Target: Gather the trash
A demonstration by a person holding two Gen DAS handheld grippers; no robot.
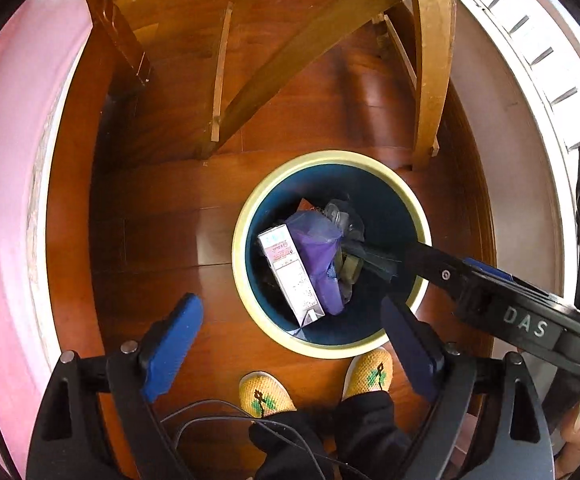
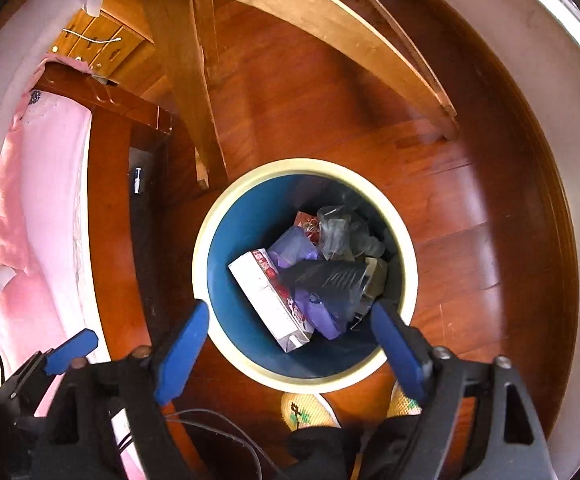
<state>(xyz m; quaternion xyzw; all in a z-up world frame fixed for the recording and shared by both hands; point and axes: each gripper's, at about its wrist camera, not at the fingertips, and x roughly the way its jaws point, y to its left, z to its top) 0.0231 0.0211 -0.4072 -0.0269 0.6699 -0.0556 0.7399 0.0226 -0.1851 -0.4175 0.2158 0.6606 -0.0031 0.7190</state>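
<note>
1. Step in hand, judged: dropping trash into the bin (image 1: 331,254); carton (image 1: 291,276), purple bag (image 1: 321,258) and dark wrapper (image 2: 329,280) already lie inside the bin.
2. Left gripper (image 1: 290,344): jaws wide apart, empty, above the bin's near rim.
3. Right gripper (image 2: 290,348): jaws apart, empty, over the bin.
4. Slippers (image 1: 266,394) just beside the bin's near rim.
5. Next, probably: lift clear of the bin, seek more trash.

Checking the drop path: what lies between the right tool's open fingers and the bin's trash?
In the right wrist view, nothing: right tool hangs open over the bin, with the carton lying below.
</note>
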